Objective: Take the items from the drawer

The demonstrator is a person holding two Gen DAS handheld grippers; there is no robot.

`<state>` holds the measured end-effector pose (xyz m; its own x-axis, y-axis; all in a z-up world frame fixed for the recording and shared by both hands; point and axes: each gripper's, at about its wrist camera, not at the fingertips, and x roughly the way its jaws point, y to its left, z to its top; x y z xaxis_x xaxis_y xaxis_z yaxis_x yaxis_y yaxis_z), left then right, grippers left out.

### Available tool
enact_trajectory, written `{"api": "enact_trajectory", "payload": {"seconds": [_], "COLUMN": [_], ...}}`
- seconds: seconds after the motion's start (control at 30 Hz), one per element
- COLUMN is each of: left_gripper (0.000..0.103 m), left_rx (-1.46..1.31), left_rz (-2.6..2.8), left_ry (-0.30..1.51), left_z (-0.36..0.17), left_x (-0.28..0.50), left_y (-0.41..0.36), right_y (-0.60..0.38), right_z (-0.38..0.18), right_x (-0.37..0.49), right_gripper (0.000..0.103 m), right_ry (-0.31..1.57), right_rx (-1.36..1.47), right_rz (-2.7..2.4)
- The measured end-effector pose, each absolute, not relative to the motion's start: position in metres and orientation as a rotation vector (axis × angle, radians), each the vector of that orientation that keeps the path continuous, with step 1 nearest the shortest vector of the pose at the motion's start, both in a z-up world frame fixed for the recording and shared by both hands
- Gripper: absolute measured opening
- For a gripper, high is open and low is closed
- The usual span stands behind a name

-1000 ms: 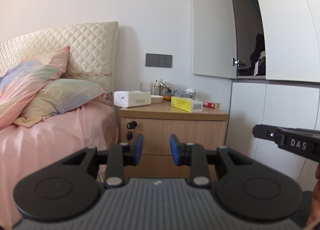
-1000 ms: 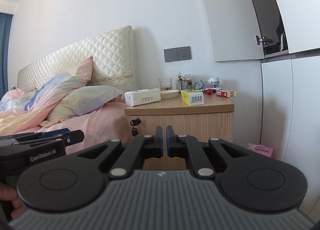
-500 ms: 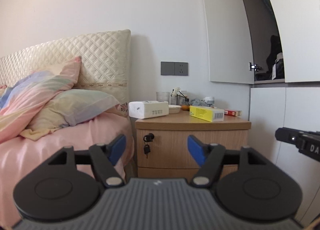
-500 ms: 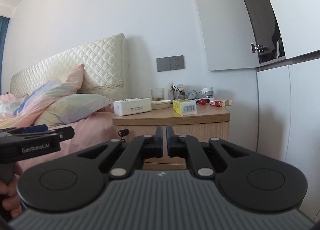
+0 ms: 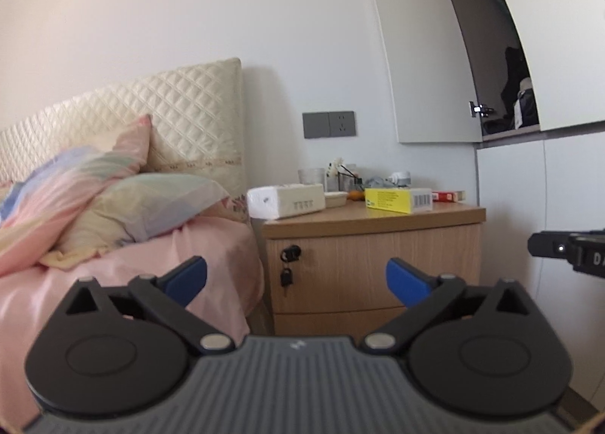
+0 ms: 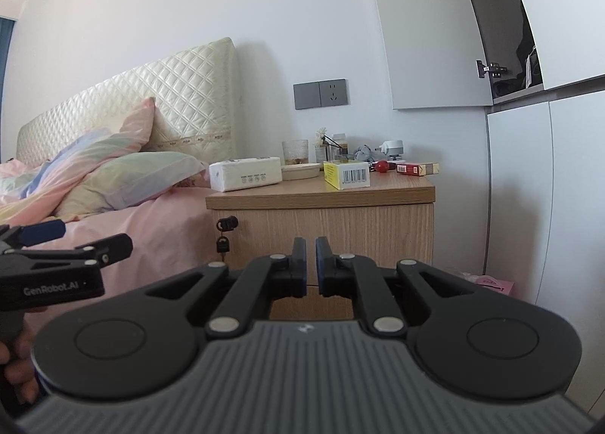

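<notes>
Wide-spread left gripper (image 5: 296,280) may catch the small black key (image 5: 285,277) dangling from the pale wooden bedside drawer (image 5: 372,269); right gripper (image 6: 310,264) is pinched together, empty.

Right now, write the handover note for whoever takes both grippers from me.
Left gripper: open wide, empty, pointed at the bedside cabinet.
Right gripper: nearly closed with only a slit between the pads, holding nothing, aimed at the same cabinet.
Job's things: the top drawer is shut, with a key hanging from its lock at the left. A second drawer sits below. The contents are not visible.
Done: nothing yet; neither gripper touches the cabinet.
Left: open a drawer, then take the items out. The tissue pack and yellow box already crowd the cabinet top.
</notes>
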<state>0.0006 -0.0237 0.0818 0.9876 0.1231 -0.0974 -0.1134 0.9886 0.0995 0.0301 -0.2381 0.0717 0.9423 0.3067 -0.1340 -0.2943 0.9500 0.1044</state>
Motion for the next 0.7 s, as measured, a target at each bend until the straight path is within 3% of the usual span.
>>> {"api": "enact_trajectory", "payload": {"seconds": [0.07, 0.13, 0.17, 0.7], "left_gripper": [0.102, 0.102, 0.102, 0.102], "left_rx": [0.086, 0.089, 0.093, 0.088], "left_rz": [0.114, 0.123, 0.134, 0.183], "left_ry": [0.115, 0.113, 0.114, 0.125], "left_z": [0.0806, 0.0798, 0.0792, 0.0787], "left_x": [0.0011, 0.001, 0.0016, 0.0054], "left_y": [-0.0229, -0.0234, -0.0237, -0.0206], "right_y": [-0.2368, -0.2363, -0.236, -0.232], "right_z": [0.0701, 0.0684, 0.0675, 0.0642], "right_x": [0.0311, 0.03, 0.0295, 0.0317], "right_gripper": [0.027, 0.094, 0.103, 0.103], "right_ry": [0.154, 0.141, 0.134, 0.146], "right_rx": [0.082, 0.092, 0.097, 0.103], "right_rz": [0.302, 0.304, 0.305, 0.313]}}
